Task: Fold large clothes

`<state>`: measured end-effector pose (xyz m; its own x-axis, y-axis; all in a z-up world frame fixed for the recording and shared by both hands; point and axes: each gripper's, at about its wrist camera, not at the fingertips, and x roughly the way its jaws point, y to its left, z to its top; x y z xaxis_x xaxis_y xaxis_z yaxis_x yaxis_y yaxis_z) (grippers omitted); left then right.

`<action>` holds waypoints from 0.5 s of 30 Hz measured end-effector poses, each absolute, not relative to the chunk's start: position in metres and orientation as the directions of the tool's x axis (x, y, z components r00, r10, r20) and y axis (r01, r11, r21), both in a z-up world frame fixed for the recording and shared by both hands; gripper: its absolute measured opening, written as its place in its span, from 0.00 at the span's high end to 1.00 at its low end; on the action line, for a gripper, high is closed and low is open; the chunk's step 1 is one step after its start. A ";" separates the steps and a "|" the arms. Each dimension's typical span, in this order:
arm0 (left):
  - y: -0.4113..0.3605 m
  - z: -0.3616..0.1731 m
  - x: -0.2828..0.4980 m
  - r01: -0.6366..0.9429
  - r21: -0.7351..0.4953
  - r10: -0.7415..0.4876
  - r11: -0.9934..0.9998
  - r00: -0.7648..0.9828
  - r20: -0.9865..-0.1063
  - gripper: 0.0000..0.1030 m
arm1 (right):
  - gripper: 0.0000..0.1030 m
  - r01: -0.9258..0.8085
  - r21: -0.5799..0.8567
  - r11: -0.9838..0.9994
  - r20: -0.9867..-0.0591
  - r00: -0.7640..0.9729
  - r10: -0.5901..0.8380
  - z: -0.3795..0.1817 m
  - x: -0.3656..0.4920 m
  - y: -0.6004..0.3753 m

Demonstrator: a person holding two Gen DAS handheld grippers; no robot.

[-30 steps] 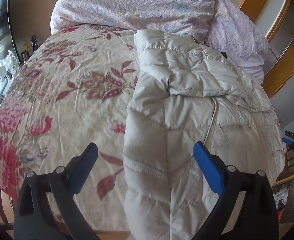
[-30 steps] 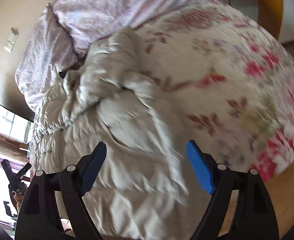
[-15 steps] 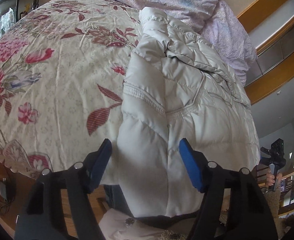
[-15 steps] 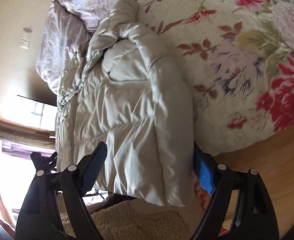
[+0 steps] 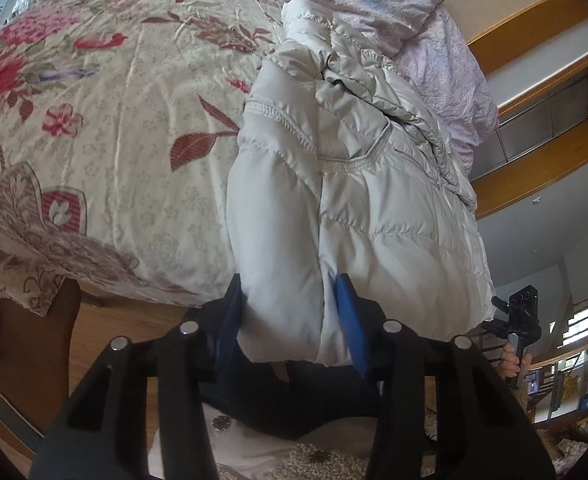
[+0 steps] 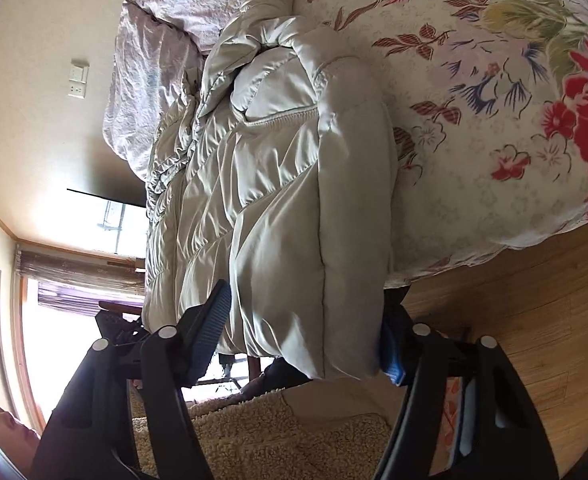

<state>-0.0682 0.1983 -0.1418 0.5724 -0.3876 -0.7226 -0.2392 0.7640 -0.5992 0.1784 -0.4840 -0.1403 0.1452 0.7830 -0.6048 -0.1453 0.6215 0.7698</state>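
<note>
We see the pale grey quilted puffer jacket (image 5: 354, 184) lying lengthwise on the bed, folded narrow, collar at the far end, near hem drooping over the bed's near edge.

No readable text, label, brand, number or sign shows in either view.
</note>
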 end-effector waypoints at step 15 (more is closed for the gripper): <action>0.193 -0.100 -0.066 -0.198 -0.574 -0.327 0.795 0.657 -0.679 0.87 | 0.76 -0.300 0.667 0.682 -0.604 0.318 0.731 -0.068 0.179 -0.454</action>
<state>-0.0661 0.1926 -0.0998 0.6570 -0.3268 -0.6794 -0.1984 0.7945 -0.5739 0.1786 -0.4539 -0.0683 0.3175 0.7308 -0.6043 -0.3000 0.6820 0.6670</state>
